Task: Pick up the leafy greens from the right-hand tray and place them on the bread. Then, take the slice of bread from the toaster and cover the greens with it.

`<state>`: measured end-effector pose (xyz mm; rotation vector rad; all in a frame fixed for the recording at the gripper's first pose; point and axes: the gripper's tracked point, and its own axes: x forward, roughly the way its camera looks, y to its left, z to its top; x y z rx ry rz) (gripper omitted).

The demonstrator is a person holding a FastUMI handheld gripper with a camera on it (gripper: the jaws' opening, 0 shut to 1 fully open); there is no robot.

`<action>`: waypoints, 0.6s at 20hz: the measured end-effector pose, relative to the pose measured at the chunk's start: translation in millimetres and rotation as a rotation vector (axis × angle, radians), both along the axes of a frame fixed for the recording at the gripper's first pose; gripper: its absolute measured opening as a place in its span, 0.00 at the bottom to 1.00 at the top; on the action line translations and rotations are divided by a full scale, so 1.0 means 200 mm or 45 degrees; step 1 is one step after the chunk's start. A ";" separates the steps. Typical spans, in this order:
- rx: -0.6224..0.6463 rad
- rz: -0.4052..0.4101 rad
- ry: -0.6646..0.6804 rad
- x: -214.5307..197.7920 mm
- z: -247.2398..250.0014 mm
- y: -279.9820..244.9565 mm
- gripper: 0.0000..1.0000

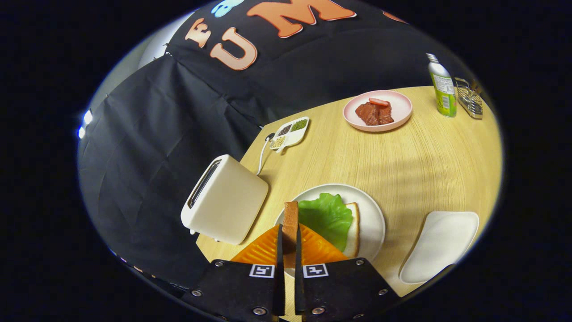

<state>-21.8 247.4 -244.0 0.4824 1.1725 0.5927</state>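
The gripper [289, 243] is clenching the light, stiff bread slice [291, 223] edge-on, near the leafy greens [326, 217], likely crushable.

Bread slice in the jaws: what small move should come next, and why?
Probably carry the bread slice a little forward over the leafy greens and tip it flat. The gripper holds it on edge between both fingers, while the greens already lie on the bottom bread on the plate, uncovered; the toaster stands beside the plate.
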 end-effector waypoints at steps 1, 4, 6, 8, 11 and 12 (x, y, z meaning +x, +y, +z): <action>-0.017 -0.019 0.004 0.01 -0.03 -0.02 0.09; -0.095 -0.056 -0.034 0.04 -0.11 -0.09 0.11; -0.151 -0.057 -0.065 0.05 -0.15 -0.12 0.19; -0.211 -0.063 -0.104 0.07 -0.17 -0.15 0.25; -0.274 -0.116 -0.251 0.16 -0.12 -0.23 0.34; -0.277 -0.136 -0.305 0.19 -0.08 -0.24 0.38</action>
